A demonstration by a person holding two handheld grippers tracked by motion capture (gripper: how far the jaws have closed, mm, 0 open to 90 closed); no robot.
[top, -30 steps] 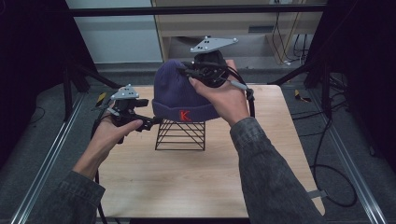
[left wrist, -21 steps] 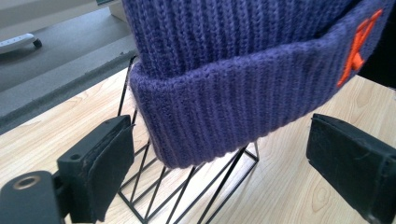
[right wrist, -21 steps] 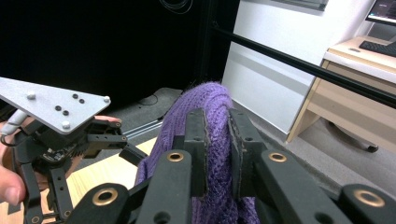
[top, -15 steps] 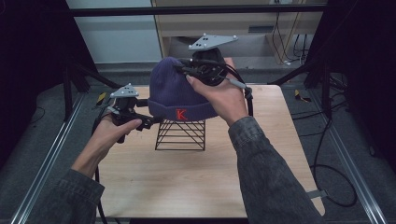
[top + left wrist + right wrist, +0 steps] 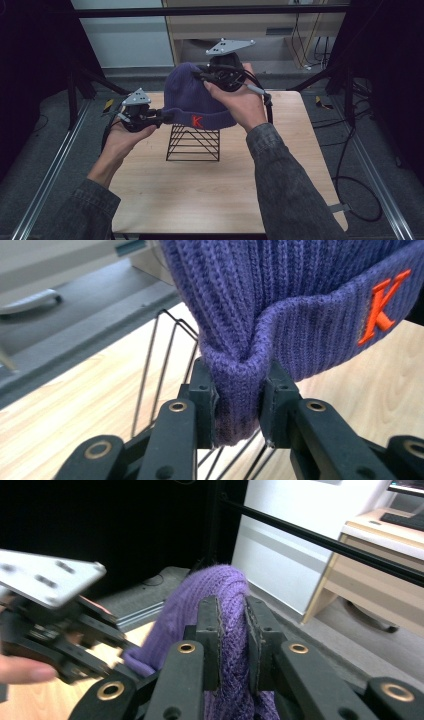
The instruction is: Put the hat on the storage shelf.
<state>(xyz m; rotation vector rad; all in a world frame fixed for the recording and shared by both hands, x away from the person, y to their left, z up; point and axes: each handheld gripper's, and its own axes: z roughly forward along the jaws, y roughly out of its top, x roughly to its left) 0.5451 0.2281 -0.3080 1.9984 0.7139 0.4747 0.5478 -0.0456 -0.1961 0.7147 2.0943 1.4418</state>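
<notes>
Beanie (image 5: 195, 100) pinched between left tongs (image 5: 162, 117), right tongs (image 5: 207, 80).

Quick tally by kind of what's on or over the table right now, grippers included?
Knit hat, purple with an orange K: 1
Black wire stand: 1
Grippers: 2, the left gripper and the right gripper, both clamped on the hat
Total: 4

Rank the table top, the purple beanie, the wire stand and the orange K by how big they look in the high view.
1. Table top, largest by far.
2. Purple beanie.
3. Wire stand; its top is hidden under the beanie, and the raised beanie sits nearer the camera, so this pair is less sure.
4. Orange K, smallest.
</notes>
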